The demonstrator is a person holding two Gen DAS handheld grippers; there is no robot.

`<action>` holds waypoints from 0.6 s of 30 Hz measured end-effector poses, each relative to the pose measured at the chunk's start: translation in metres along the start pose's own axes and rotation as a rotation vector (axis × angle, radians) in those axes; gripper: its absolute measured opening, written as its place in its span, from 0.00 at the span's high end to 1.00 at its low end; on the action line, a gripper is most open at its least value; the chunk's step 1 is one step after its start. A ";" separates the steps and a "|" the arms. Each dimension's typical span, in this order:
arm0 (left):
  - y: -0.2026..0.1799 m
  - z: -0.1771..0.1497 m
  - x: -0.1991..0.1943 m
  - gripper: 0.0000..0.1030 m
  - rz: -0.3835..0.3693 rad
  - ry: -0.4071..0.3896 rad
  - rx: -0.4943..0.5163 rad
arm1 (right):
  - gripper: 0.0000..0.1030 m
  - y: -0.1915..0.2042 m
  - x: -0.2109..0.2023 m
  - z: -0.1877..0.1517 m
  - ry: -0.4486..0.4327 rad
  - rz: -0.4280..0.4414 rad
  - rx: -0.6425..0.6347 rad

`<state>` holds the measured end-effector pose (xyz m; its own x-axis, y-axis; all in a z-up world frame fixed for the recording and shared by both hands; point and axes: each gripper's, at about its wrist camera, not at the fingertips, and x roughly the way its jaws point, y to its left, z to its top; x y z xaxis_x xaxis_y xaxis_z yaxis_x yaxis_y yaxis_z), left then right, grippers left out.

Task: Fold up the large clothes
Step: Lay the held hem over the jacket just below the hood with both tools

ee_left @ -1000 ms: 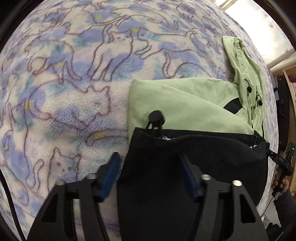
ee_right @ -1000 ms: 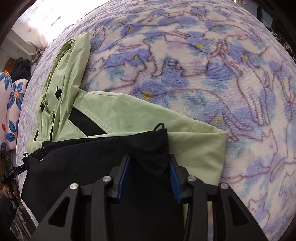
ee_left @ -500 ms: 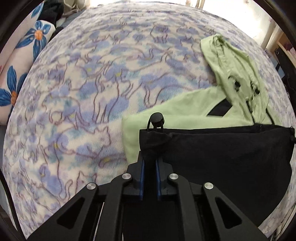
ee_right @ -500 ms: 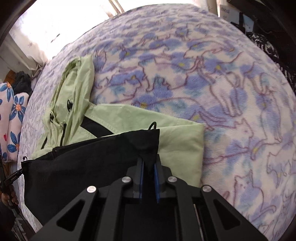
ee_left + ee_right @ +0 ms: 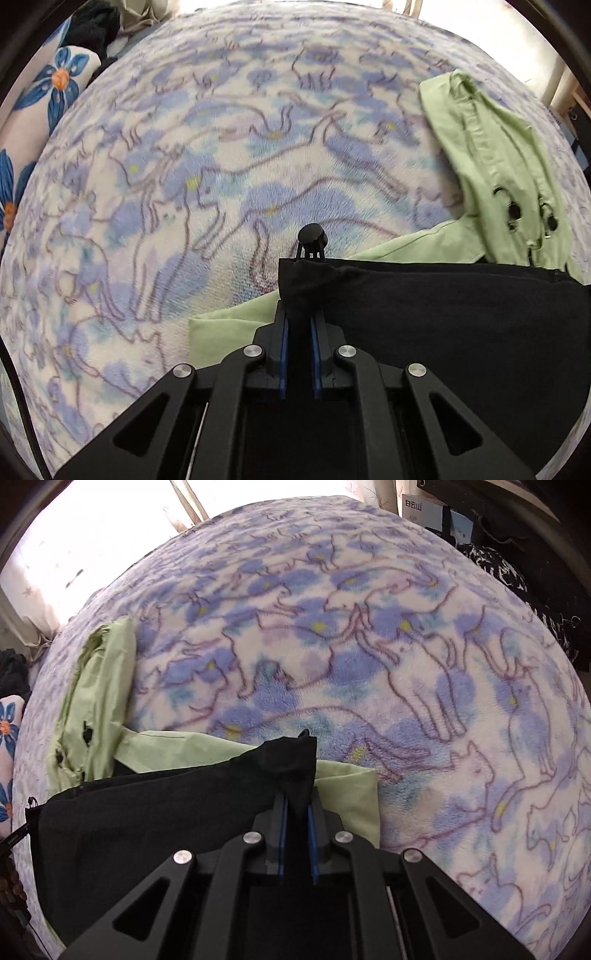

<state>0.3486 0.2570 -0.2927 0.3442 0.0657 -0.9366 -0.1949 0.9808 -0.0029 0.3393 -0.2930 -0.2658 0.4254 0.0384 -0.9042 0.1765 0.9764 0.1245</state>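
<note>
The left gripper (image 5: 298,354) is seen pressed together on one corner of the black hem (image 5: 436,317) of a jacket; the right gripper (image 5: 297,840) is pinched on the opposite corner (image 5: 299,771). Both sets of jaws have just been closing, with black fabric between them. A second ago they were spread around the cloth as it lay flat; now each corner is gathered into a peak above the blue pads (image 5: 283,354). The black panel is stretched between the two grippers above the light green jacket (image 5: 491,162), which is spread on a blanket (image 5: 221,177) printed with blue flowers and outlined cats.

A black cord stopper (image 5: 312,236) standing just past the pinched corner is shown only in the left view, along with the two eyelets on the green hood. Only the right view shows a box (image 5: 417,507) and dark patterned cloth (image 5: 517,576) beyond the far edge of the blanket. A pillow with blue flowers (image 5: 55,81) appears in both views.

No containers are seen.
</note>
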 end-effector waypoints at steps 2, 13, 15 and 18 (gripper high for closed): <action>-0.001 0.000 0.001 0.92 0.012 -0.021 -0.013 | 0.92 0.005 -0.003 0.001 -0.030 -0.006 -0.014; 0.012 -0.001 0.002 0.91 -0.009 -0.044 -0.097 | 0.90 0.012 0.009 0.010 -0.031 -0.029 -0.027; 0.015 -0.001 0.004 0.89 -0.017 -0.040 -0.124 | 0.89 0.012 0.009 0.011 -0.017 -0.030 -0.012; 0.021 -0.004 -0.005 0.83 -0.027 -0.045 -0.168 | 0.85 0.011 -0.004 0.013 -0.027 -0.027 0.021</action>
<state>0.3385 0.2765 -0.2892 0.3916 0.0519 -0.9187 -0.3350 0.9379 -0.0897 0.3508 -0.2851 -0.2558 0.4442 0.0061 -0.8959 0.2065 0.9724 0.1090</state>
